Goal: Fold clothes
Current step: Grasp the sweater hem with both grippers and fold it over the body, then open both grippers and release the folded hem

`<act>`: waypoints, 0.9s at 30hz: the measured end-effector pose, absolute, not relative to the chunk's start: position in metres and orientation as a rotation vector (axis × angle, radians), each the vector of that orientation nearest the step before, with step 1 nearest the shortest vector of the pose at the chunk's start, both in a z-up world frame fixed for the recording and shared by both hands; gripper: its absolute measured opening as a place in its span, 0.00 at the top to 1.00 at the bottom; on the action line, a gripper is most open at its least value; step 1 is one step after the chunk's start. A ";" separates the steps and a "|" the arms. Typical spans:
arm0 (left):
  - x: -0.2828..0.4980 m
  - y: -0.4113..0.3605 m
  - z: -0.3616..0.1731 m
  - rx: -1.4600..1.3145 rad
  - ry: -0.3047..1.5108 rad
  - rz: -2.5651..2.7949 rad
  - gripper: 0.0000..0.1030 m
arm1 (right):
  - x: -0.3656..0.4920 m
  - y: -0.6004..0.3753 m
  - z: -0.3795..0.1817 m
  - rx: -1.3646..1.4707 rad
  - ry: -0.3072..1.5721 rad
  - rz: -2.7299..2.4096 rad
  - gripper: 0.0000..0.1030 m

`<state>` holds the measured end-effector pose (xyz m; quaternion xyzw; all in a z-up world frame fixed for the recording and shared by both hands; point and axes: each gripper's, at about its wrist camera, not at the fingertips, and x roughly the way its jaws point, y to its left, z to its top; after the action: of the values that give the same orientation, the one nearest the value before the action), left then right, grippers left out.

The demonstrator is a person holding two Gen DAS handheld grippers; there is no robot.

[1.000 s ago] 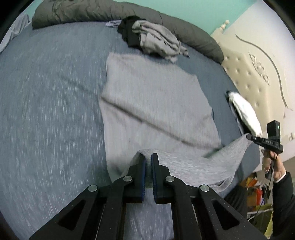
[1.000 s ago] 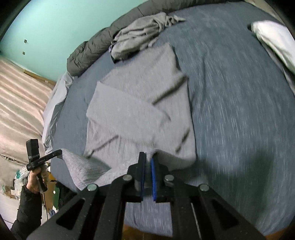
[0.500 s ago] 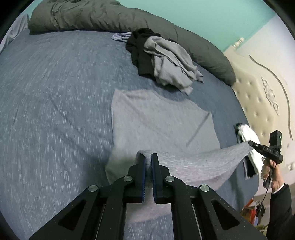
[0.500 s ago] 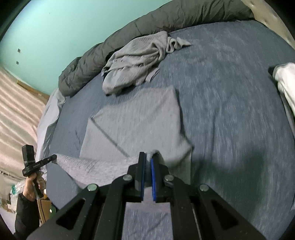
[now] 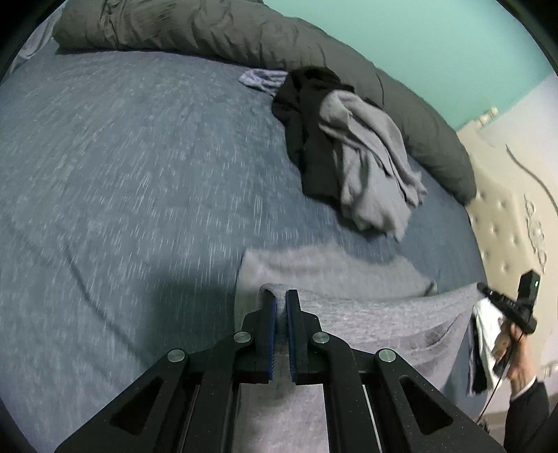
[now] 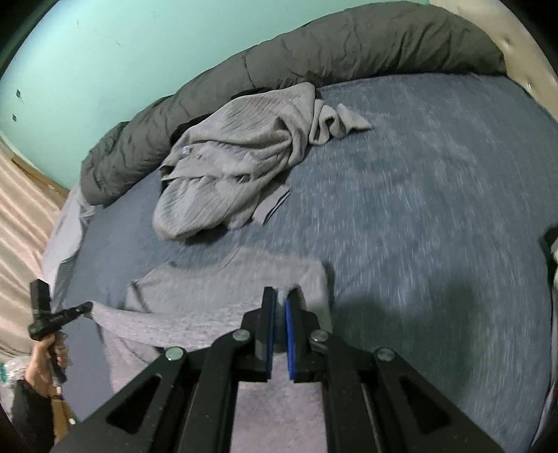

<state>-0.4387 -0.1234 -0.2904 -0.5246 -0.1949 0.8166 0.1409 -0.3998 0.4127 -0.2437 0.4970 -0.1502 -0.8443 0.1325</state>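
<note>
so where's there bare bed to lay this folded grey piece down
Bare sheet spreads wide on the left gripper's side, up to the rolled duvet. Another bare stretch lies on the right gripper's side. Crowded: the clothes heap straight ahead.

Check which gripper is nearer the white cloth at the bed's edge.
Right. The right gripper hangs just beside the white cloth; the left gripper is across the stretched grey garment.
</note>
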 end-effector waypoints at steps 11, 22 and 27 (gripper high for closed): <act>-0.447 -0.119 -0.330 -1.513 -0.584 2.432 0.60 | -0.442 0.391 -0.309 1.499 -0.354 -2.586 0.93; -0.336 -0.135 -0.318 -1.472 -0.539 2.361 0.45 | -0.378 0.429 -0.295 1.407 -0.416 -2.684 0.35; -0.282 -0.125 -0.342 -1.521 -0.563 2.248 0.35 | -0.309 0.431 -0.328 1.514 -0.484 -2.492 0.35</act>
<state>-0.2816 -0.1253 -0.3419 -0.5393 -0.1996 0.7971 0.1840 -0.3093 0.4313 -0.3277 0.5102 -0.1631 -0.8394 0.0929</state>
